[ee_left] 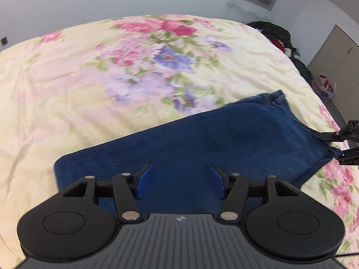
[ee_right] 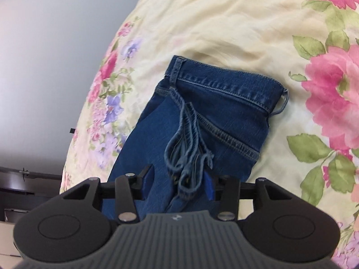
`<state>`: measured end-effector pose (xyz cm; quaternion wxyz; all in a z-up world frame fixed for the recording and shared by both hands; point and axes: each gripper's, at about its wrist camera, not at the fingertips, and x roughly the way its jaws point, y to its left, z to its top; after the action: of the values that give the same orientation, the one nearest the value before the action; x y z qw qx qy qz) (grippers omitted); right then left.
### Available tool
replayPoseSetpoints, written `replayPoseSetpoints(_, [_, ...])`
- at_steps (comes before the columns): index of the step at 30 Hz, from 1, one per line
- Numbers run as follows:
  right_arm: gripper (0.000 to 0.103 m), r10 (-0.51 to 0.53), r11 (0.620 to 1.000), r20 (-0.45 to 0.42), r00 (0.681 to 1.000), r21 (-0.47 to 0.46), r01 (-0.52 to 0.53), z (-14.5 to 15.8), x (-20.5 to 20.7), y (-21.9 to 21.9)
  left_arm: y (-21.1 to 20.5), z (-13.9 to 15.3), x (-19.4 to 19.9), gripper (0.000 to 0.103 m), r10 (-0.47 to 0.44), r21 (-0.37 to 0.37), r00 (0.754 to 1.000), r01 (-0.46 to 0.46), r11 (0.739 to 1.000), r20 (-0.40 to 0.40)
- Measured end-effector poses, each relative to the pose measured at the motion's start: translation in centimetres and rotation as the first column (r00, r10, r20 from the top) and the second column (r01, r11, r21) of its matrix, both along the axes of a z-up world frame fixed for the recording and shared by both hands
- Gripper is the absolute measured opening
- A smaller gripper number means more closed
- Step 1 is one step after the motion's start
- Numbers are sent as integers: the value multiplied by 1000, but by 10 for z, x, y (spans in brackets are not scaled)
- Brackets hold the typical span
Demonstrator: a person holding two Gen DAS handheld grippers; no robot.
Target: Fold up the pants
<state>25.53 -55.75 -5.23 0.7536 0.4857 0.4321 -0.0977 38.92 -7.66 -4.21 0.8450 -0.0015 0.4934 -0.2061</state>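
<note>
Smoothing comes next: the folded pants lie flat on the bed; left gripper fingers apart and empty, right gripper fingers seemingly apart around the frayed hem.

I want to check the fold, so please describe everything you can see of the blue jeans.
The jeans are dark blue denim, folded into a long flat band on the floral bedspread. The waistband with light stitching lies at the far end in the right wrist view; frayed hem threads rest on top. Both grippers are open, pads apart, with denim below them.
</note>
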Motion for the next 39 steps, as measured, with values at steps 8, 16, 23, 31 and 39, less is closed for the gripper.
replayPoseSetpoints(8, [14,83,982,-98,992,-162,-98,7,27,15,59,-18,5,67,102,4,994,-101,995,-32])
replayPoseSetpoints(16, [12,369,767,-27,929,-556,-321,118,75,107,101,-16,1,67,194,5,981,-194,981,-14])
replayPoseSetpoints(23, [12,585,193,-126,801,-938,-288,160,67,157,113,-18,-3,67,190,-37,982,-189,981,13])
replayPoseSetpoints(31, [11,413,393,-287,864,-800,-453,-3,70,55,101,-54,0,66,187,29,982,-186,982,-39])
replayPoseSetpoints(39, [11,459,324,-209,863,-866,-382,17,61,71,98,-52,1,66,193,21,981,-193,981,7])
